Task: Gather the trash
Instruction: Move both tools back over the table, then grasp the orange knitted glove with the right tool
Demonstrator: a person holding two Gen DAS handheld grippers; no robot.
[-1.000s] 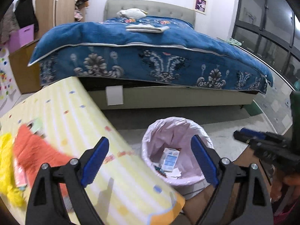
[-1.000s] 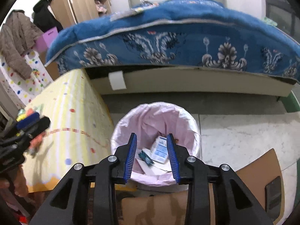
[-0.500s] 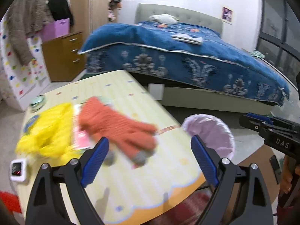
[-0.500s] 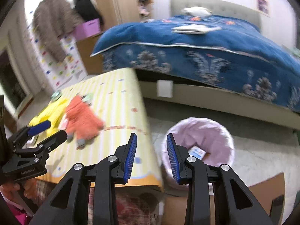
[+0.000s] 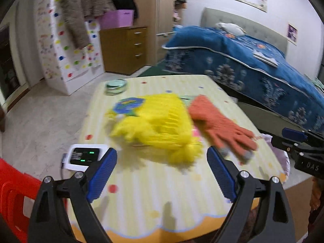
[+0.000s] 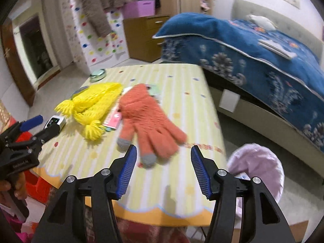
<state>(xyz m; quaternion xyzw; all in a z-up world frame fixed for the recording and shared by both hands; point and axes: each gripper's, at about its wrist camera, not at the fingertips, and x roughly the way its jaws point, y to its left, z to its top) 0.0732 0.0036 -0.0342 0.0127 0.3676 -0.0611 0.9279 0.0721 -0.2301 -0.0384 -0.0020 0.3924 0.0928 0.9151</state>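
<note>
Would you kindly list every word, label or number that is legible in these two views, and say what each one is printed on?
"DAS": white letters on the black body of the right gripper, at the left wrist view's right edge.
White lettering on the left gripper body: too blurred to read.
Small white device, green screen characters: too small to read.
Pink packet under the glove: unreadable.
Wall posters: unreadable.

A home bedroom: blue-quilted bed [image 5: 253, 60], wooden dresser [image 5: 125, 48], hanging coats [image 5: 81, 6].

We see a fuzzy knit glove [image 6: 147, 117], a yellow knit hat [image 5: 160, 125], a smooth glossy tablecloth [image 6: 182, 93] and a thin crinkled bin liner [image 6: 261, 162].
</note>
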